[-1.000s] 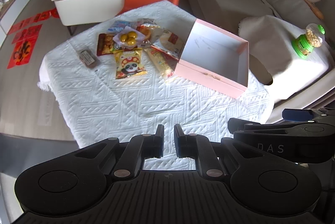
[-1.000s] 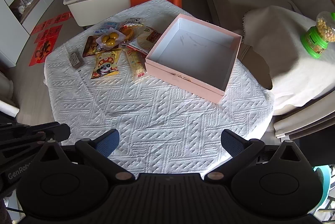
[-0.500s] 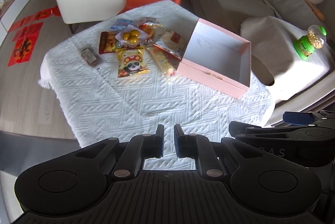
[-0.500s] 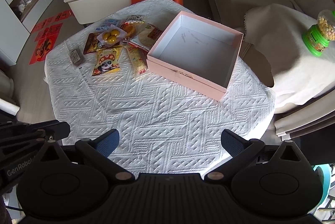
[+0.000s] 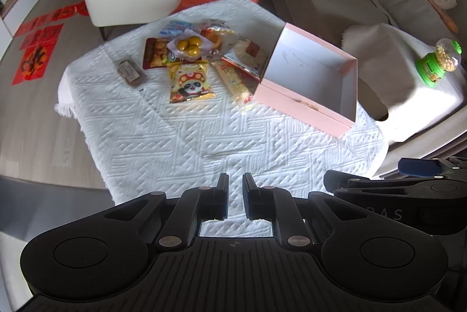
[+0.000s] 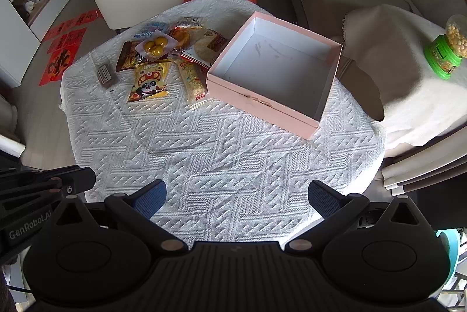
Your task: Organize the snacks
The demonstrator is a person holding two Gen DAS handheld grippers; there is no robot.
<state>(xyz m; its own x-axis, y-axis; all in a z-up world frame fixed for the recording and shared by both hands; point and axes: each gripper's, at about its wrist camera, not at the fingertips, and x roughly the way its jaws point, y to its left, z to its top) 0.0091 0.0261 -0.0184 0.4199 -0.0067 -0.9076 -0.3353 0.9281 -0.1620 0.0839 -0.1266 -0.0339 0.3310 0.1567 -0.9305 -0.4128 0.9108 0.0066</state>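
The left gripper (image 5: 234,199) has its jaws pressed nearly together with nothing between them; the right gripper (image 6: 237,199) is spread wide and also empty. Both hang over the near edge of the table (image 6: 221,154), pointing steeply down, well short of anything to pick. The snacks (image 5: 192,61) lie in a loose heap ahead of and to the left of both grippers, at the far side of the cloth. The empty pink box (image 6: 277,72) sits ahead and to the right, its left wall touching the nearest packets. The left gripper looks the closer one to the heap, but would need to open first. The panda packet (image 5: 189,83) is the nearest snack, lying flat with its long axis running away from the grippers.
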